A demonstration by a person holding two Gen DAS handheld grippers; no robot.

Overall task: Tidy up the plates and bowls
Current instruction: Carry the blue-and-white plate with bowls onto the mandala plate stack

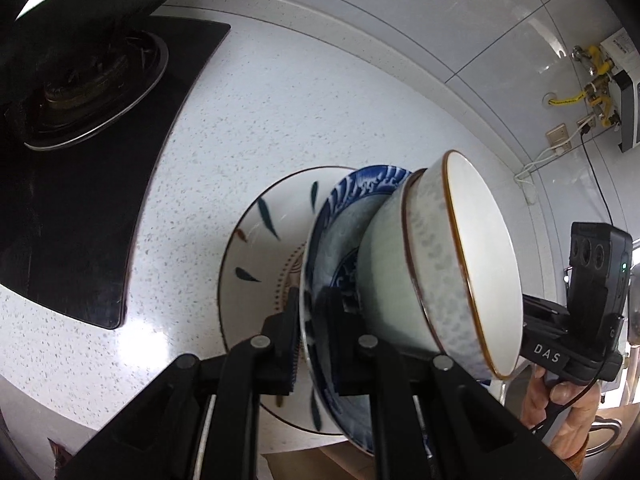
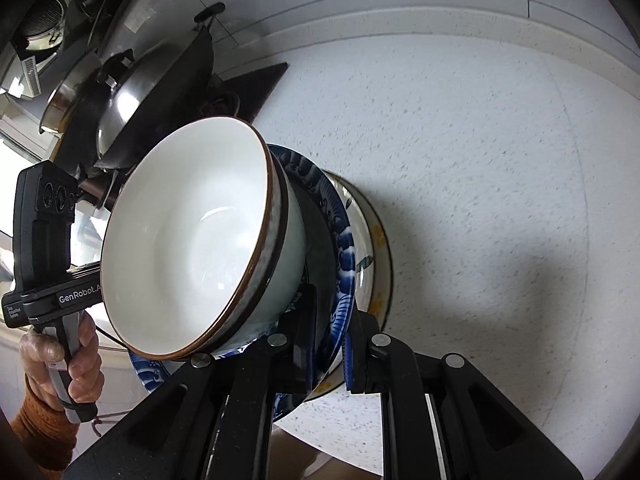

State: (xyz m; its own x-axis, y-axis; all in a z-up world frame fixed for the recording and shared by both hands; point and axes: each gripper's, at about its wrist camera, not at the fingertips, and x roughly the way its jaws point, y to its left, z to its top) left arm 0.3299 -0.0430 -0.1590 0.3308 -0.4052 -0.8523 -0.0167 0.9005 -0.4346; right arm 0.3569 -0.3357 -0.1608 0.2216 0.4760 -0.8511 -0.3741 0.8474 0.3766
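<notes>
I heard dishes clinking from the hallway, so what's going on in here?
A person is carrying a stack of dishes over the speckled countertop, one handheld gripper on each side. The left gripper and right gripper are both clamped on the blue patterned plate. Two nested white bowls sit on it, tilted. A fish-patterned plate is beneath, beside the stove.

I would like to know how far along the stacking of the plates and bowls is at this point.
Done: the two bowls are nested on the blue patterned plate, with the white fish plate beneath. In hand: the left gripper and the right gripper each clamp the stack's rim from opposite sides, tilted above the speckled countertop. Left: setting the stack down; where is not shown.
</notes>
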